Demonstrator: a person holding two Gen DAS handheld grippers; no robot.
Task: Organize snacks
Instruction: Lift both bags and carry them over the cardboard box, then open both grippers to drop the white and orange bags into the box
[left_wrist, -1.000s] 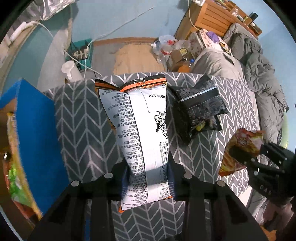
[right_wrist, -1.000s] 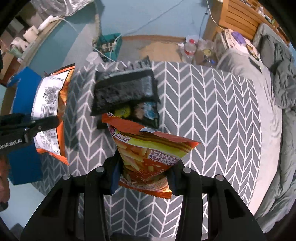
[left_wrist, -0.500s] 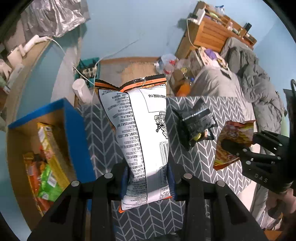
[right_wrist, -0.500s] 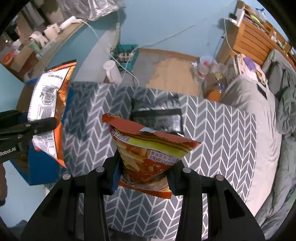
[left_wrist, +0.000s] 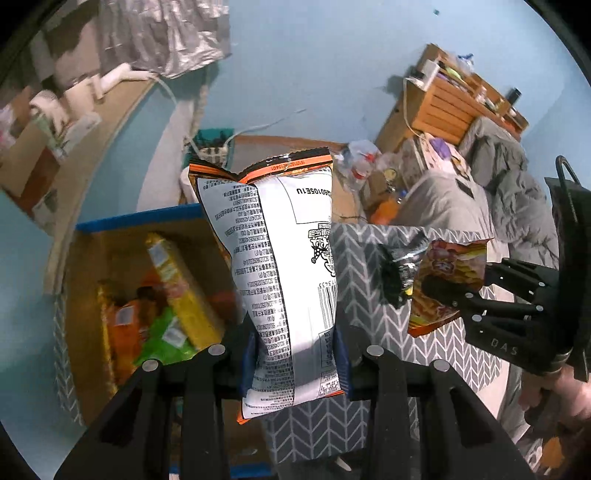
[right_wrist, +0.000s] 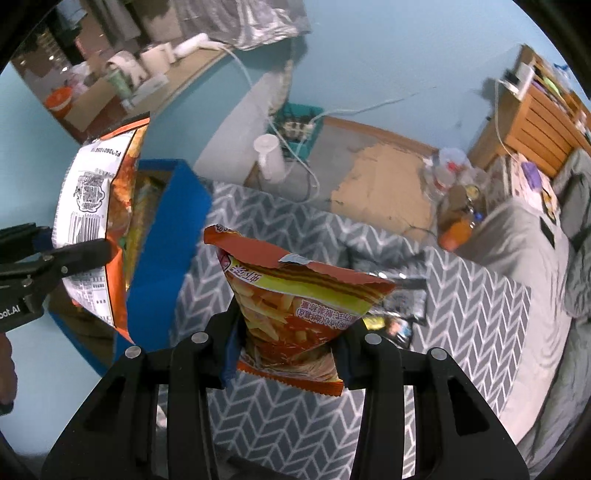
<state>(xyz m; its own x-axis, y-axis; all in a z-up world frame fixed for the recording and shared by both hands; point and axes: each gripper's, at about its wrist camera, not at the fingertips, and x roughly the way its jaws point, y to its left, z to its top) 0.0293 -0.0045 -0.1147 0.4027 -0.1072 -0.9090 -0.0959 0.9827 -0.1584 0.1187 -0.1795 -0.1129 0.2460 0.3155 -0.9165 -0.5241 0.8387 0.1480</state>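
My left gripper is shut on a tall white-backed orange snack bag, held upright over the edge of a blue-rimmed cardboard box. That box holds several snack packs, yellow, green and orange. My right gripper is shut on a smaller orange fries bag above the grey chevron cloth. A black snack bag lies on the cloth behind it. The right wrist view shows the left gripper with its bag at the left beside the blue box wall.
A bed with grey bedding lies to the right of the cloth. On the floor behind are a white cup, a power strip with cables, bottles and clutter. A wooden shelf stands at the far right.
Both grippers have risen and shifted left with their bags. The blue box and its contents have come into full view under the left bag; the cloth and black bag look farther away.
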